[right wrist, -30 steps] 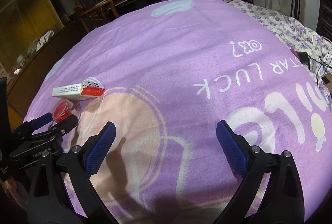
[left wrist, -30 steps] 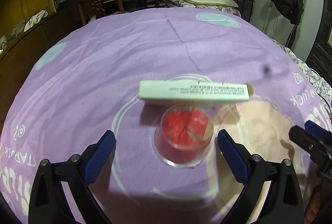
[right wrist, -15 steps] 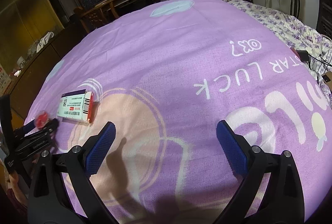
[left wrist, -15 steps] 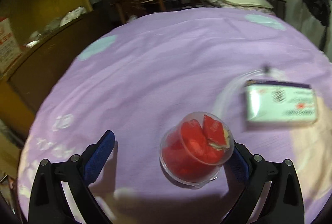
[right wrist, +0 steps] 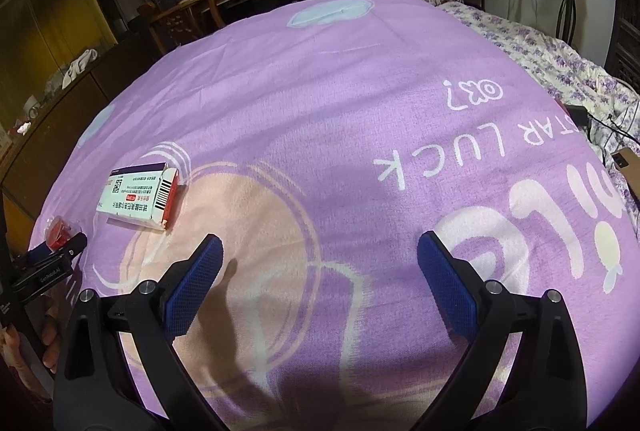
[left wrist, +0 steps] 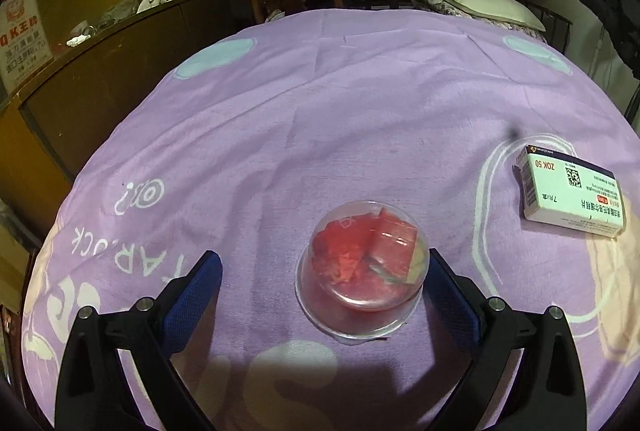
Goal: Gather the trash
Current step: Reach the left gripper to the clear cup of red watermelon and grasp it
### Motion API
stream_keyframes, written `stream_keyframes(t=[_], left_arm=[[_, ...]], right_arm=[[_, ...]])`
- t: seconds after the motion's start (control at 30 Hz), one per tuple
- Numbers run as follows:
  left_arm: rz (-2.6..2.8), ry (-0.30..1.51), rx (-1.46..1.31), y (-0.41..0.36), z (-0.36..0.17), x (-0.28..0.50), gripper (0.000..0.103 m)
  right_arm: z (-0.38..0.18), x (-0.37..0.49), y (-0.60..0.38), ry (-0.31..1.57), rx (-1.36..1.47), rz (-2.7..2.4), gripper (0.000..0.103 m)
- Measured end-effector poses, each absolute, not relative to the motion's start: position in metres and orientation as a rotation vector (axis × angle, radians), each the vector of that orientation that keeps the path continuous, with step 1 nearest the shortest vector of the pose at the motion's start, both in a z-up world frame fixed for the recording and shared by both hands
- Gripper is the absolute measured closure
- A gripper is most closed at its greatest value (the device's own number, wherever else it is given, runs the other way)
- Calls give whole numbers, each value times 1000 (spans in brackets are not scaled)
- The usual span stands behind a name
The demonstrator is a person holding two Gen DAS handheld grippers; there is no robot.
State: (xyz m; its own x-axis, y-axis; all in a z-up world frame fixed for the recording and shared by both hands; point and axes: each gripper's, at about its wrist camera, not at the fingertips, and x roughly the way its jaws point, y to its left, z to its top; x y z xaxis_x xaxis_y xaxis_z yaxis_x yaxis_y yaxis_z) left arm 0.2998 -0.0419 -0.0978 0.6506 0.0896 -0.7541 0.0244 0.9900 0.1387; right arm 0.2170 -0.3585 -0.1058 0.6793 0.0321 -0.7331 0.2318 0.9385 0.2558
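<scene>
Judging progress, I see nothing collected yet: both trash items lie on the purple bedspread (left wrist: 320,103). My left gripper (left wrist: 324,271) is spread wide around the clear plastic cup (left wrist: 362,271) w/ red scraps; its right pad sits just beside the cup wall, left pad well apart, so no pinch yet. Cup lies near the bedspread's near edge. Medicine box (right wrist: 140,195) lies apart, twd the cup's right. My right gripper (right wrist: 318,263) is spread too, empty, over bare bedspread. No bin in view; both pickups left.
</scene>
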Motion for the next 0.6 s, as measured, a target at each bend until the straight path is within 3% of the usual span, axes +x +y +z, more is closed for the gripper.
stream_keyframes(t=[0.6], left_arm=[[4, 895, 67, -31, -101, 305, 4]], right_arm=[[-98, 216, -328, 823, 196, -82, 8]])
